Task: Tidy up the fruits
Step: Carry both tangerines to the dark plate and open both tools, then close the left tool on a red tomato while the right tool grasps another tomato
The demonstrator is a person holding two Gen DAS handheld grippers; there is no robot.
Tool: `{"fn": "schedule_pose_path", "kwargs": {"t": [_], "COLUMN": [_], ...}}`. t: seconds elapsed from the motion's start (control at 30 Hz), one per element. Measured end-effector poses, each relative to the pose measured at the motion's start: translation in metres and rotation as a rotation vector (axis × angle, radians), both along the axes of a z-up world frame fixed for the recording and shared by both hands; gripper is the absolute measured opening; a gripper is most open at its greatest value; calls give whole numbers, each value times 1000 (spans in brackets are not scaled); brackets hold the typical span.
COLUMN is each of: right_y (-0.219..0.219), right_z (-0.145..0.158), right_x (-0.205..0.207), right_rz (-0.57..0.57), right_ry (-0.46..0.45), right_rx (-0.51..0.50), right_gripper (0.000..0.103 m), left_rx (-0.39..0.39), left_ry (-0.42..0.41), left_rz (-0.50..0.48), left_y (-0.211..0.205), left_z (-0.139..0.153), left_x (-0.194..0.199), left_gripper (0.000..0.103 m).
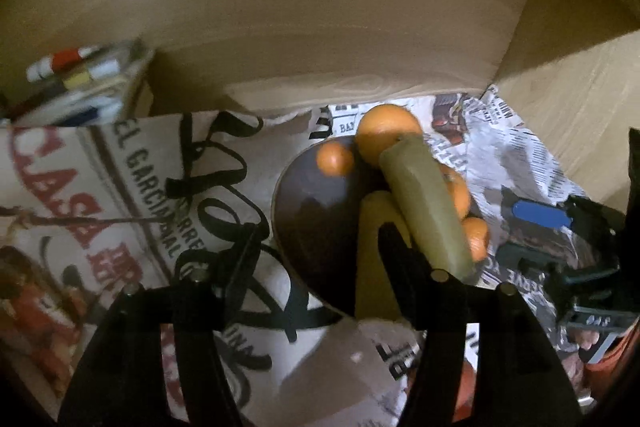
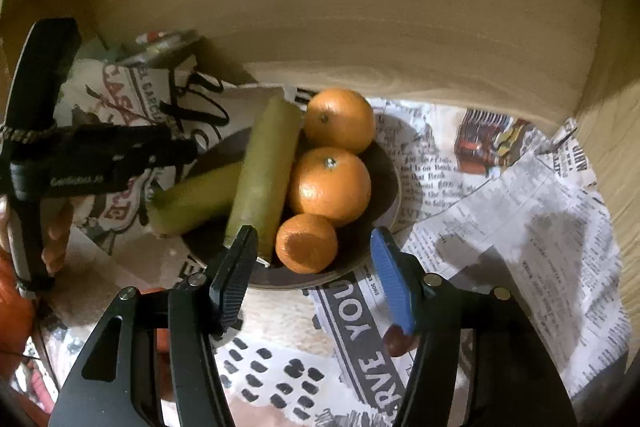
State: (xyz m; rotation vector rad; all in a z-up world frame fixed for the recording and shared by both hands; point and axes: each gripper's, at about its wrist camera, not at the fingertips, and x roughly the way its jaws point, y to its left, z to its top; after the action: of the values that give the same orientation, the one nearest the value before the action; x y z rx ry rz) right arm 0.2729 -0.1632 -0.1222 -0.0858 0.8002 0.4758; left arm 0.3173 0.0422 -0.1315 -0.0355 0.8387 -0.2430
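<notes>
A dark bowl [image 2: 390,187] on newspaper holds three oranges [image 2: 330,185] and two greenish bananas [image 2: 264,171]. In the left wrist view the bowl [image 1: 308,211] holds the same bananas [image 1: 428,203] and oranges [image 1: 386,135]. My left gripper [image 1: 316,239] is open over the bowl's near rim, its right finger beside the bananas. It shows in the right wrist view [image 2: 168,147] at the bowl's left side. My right gripper [image 2: 314,259] is open and empty, its fingers astride the bowl's near rim by the smallest orange [image 2: 306,243]. It shows at the right of the left wrist view [image 1: 560,227].
Printed newspaper [image 2: 500,211] and a printed cloth bag [image 1: 120,187] cover the surface. A curved wooden wall [image 2: 400,39] stands close behind the bowl. A tin with markers [image 1: 84,79] sits at the back left. Orange netting [image 2: 16,315] lies at the left edge.
</notes>
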Motion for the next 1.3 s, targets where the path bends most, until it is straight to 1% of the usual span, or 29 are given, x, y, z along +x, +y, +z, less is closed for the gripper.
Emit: {"fn": "schedule_pose_path", "kwargs": {"t": [0.1,0.23,0.57,0.67,0.87,0.97,1.07,1.13,1.3], "right_y": [-2,-5,-10,-3,2,1,1,0,-2], "right_z": [8,15,20,16,8,3,1,1,-1], "right_x": [-8,-21,-59,-69,-88,-92,-92,-92,-92], "right_rz": [2,5,22,45,57,53,53,56,62], "right_ry": [-17,-37,-52,-48,-54,-41,-30,-30,-22], "right_rx": [12,26,44,38,37,41,38,42,53], "right_gripper": [55,55,55,55,55,55,55,55,55], "left_rx": [9,12,18,6,-27,-42,-41,-46,-24], "left_ry": [-35,-52,-31,-27,14,41,47,55,80], "left_rz": [9,15,22,34,18,-12,-31,-42,-68], "left_y": [-2,1,-1,-1,-10,-21,-32,-39,-57], "left_z": [11,18,5,0,-11,-16,-18,-22,-36], "left_x": [-21,-44,-94,-108,-118,-122,-128,-131,-135], "left_gripper": [67,68,69,73,73,73,73,78,78]}}
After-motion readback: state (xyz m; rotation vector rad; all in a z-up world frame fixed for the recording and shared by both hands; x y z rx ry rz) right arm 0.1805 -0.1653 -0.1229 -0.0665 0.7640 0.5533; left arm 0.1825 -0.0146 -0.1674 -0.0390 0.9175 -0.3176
